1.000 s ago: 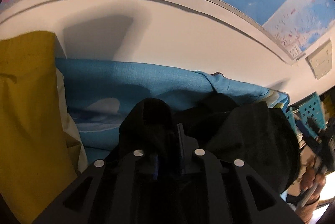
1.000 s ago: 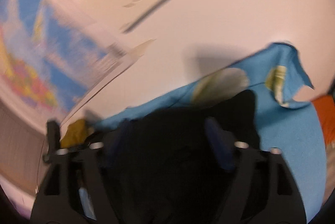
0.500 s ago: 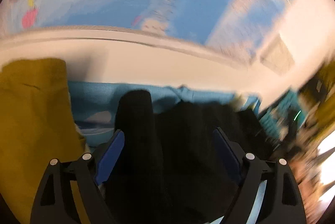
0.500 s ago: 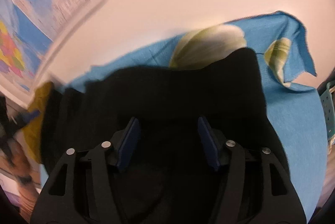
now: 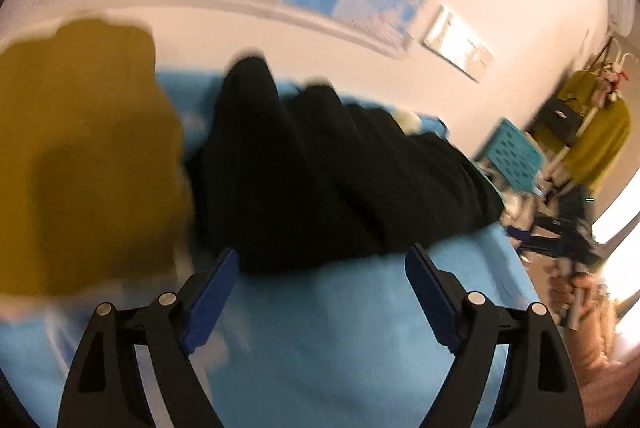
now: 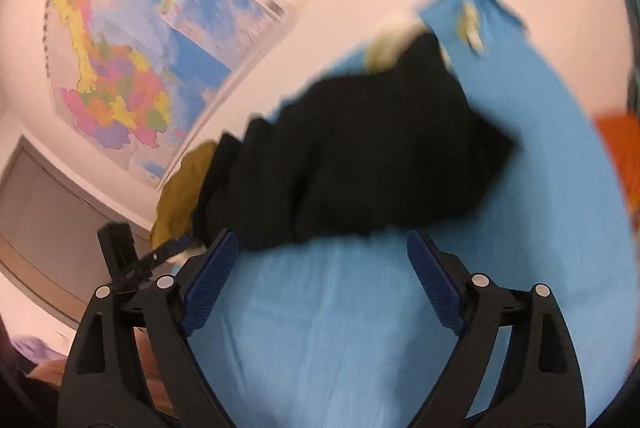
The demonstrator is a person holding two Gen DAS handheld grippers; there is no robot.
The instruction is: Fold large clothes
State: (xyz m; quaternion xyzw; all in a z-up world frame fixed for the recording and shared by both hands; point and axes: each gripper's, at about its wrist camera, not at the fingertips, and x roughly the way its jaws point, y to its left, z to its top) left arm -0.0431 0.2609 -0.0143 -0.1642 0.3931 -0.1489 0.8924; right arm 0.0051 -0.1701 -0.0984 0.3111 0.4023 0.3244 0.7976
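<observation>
A black garment [image 5: 320, 172] lies bunched in folds on a blue sheet [image 5: 340, 340]. My left gripper [image 5: 320, 268] stands open just short of its near edge, with only sheet between the blue pads [image 5: 212, 292]. In the right wrist view the same black garment [image 6: 360, 156] lies across the blue sheet [image 6: 340, 328]. My right gripper [image 6: 322, 260] is open, its jaws still opening, with nothing between them; the cloth's near edge sits just past the tips. Both views are motion-blurred.
A mustard-yellow cloth [image 5: 80, 164] lies left of the black garment, also seen as a mustard cloth [image 6: 180, 188]. A wall map [image 6: 120, 68] hangs behind. A teal crate [image 5: 512, 156] and a rack with yellow clothing [image 5: 592, 140] stand at the right. A hand [image 5: 580, 292] holds the other gripper.
Both grippers let go of the black garment, opened wide and drew back from it. The garment now lies on the sheet ahead of the fingertips.
</observation>
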